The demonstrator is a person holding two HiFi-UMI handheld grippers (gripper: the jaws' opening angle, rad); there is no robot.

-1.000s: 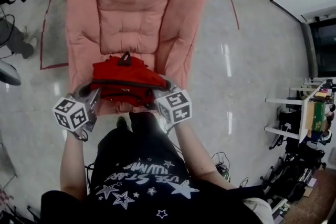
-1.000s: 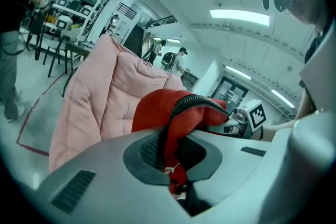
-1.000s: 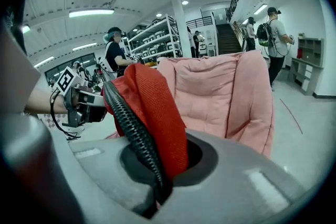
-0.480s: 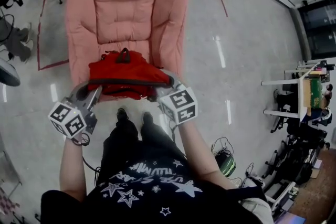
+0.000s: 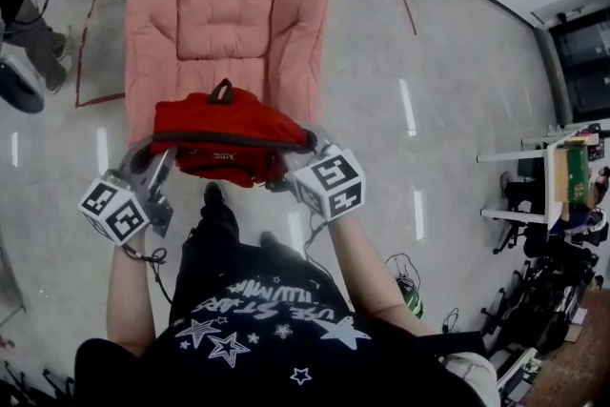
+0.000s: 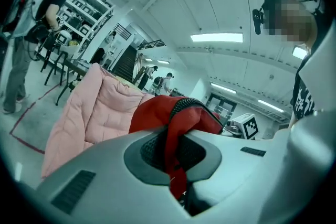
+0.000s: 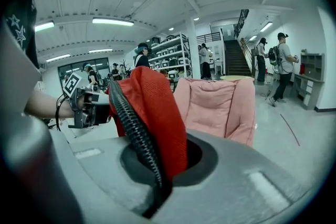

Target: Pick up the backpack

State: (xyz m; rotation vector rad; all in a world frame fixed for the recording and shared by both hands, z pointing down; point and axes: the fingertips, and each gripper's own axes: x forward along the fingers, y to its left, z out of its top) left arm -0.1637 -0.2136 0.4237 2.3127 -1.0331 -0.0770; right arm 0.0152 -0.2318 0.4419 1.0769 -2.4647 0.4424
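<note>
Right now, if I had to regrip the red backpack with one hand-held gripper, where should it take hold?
Probably the dark carry loop on the backpack's far edge, coming from above on the armchair side. It stands up clear of the fabric, while the left hand-held gripper and right hand-held gripper are shut on its two ends.

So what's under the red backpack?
The backpack is pinched by the left gripper and right gripper above the front edge of the pink armchair and the floor. What's directly beneath is covered.
</note>
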